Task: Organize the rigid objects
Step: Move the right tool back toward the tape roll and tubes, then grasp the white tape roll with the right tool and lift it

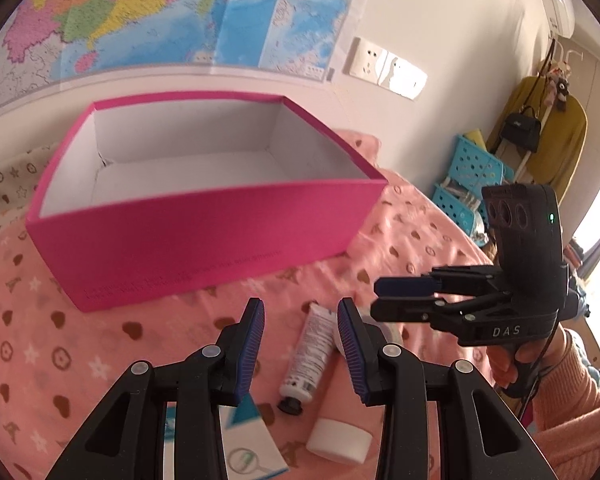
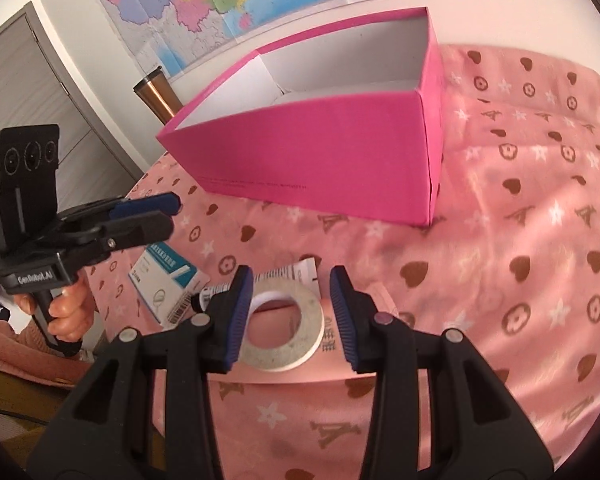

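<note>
- Box [image 1: 204, 236], pink, lid off, nothing visible inside, sits on the heart-print blanket [image 1: 40, 340] at 12 o'clock from both claws.
- Left claw [image 1: 300, 344]: jaws wide, holding nothing. Tube [image 1: 312, 356] lies flat on the blanket btwn the tips, closer to the R pad, cap pointing back toward the camera.
- White jar [image 1: 340, 440] at 5 o'clock of the tube, just beside its cap; blue-white carton [image 1: 252, 440] at 7 o'clock, partly hidden under the left finger.
- Right claw [image 2: 292, 312]: jaws wide, empty, hovering over the tape roll [image 2: 284, 328], which lies flat. Can't tell if the pads are down at roll level yet.
- In the left view the right claw shows at 3 o'clock, side-on, so its gap can't be judged there.
- Likely step: each claw picks one item for the box. None packed so far.
- Risks:
  - Tube is off-centre; closing now could push it sideways or pinch only its edge, so it slips on the lift.
  - Flat roll gives little height to grip; pads may snag soft blanket instead and drag it, shifting the other bits.
  - Items are bunched close; a finger could knock the jar or carton.
  - Both claws work near each other, so they may clash heading to the box.
</note>
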